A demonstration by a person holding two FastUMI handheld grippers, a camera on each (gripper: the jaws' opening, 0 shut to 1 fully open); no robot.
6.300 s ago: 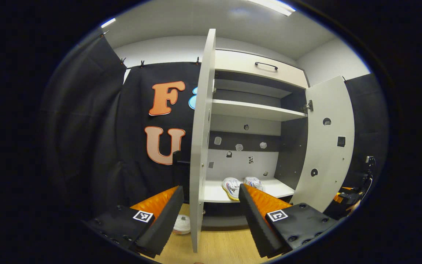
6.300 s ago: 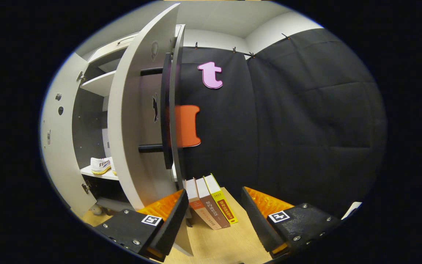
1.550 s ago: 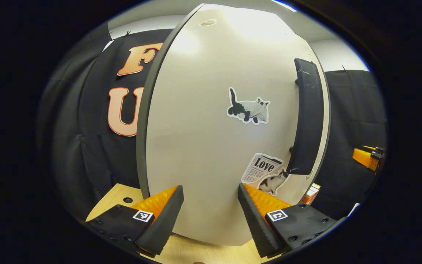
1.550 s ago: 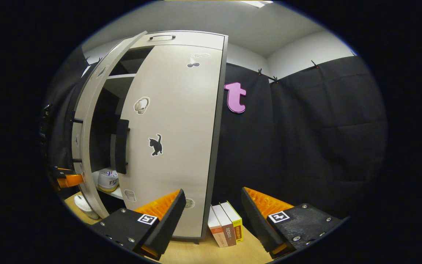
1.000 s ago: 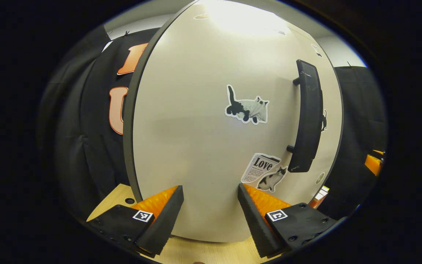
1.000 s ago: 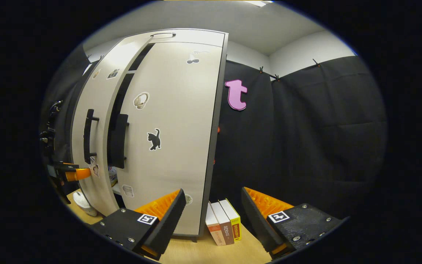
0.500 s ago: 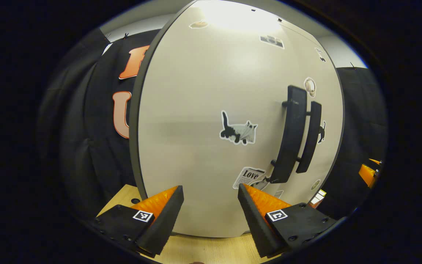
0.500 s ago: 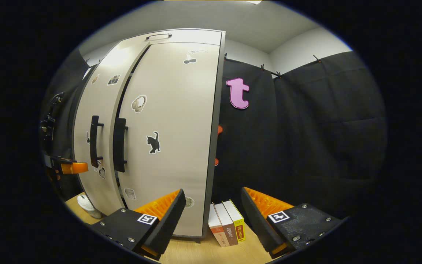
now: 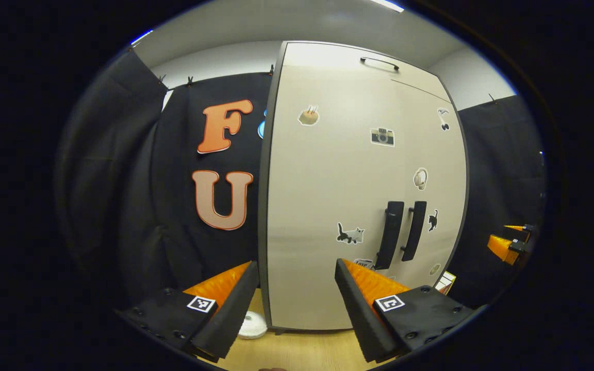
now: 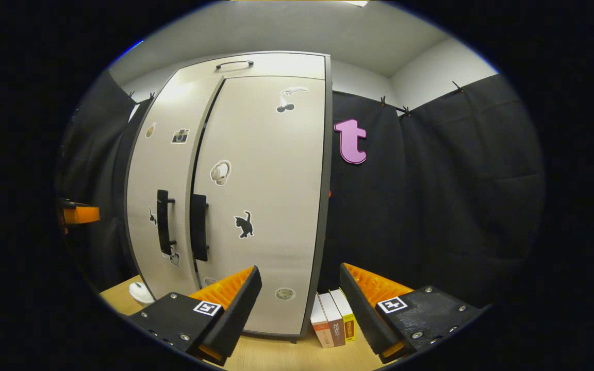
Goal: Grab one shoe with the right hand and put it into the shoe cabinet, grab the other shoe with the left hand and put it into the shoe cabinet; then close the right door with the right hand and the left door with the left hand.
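The beige shoe cabinet stands with both doors shut flat, so the shoes inside are hidden. Its left door and right door meet at two black vertical handles. In the right gripper view the same cabinet shows its left door, right door and the handles. My left gripper is open, held back from the doors with nothing between its fingers. My right gripper is also open and holds nothing. The right gripper shows far right, the left gripper far left.
Three books stand on the wooden floor against the cabinet's right side. A small white round object lies on the floor at the cabinet's left corner, seen again as the white object. Black cloth walls close in both sides.
The left door swung fully shut against the cabinet. Both grippers have pulled back from the doors, so the whole cabinet front now shows.
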